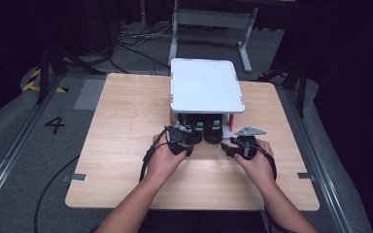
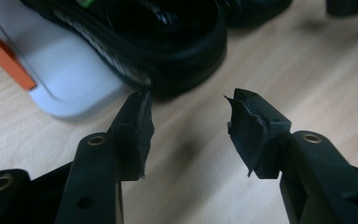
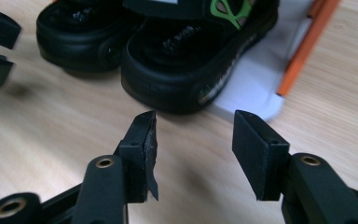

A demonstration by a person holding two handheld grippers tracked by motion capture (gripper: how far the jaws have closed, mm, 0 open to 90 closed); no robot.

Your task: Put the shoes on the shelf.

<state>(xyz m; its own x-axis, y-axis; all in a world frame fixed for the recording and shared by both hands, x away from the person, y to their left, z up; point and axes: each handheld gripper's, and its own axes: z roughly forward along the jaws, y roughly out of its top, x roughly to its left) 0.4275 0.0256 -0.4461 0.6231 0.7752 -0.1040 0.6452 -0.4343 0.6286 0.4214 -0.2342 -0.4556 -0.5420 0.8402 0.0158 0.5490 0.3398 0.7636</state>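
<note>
We hold both arms out over the wood table (image 1: 126,145), hands side by side, just in front of the shoes. Our left gripper (image 2: 189,126) is wide open w/ nothing in it, left shoe (image 2: 168,42) right at its tips. Right gripper (image 3: 193,140) is open & empty too, near the right shoe (image 3: 186,70). Both shoes sit under the white rack (image 1: 206,85)
</note>
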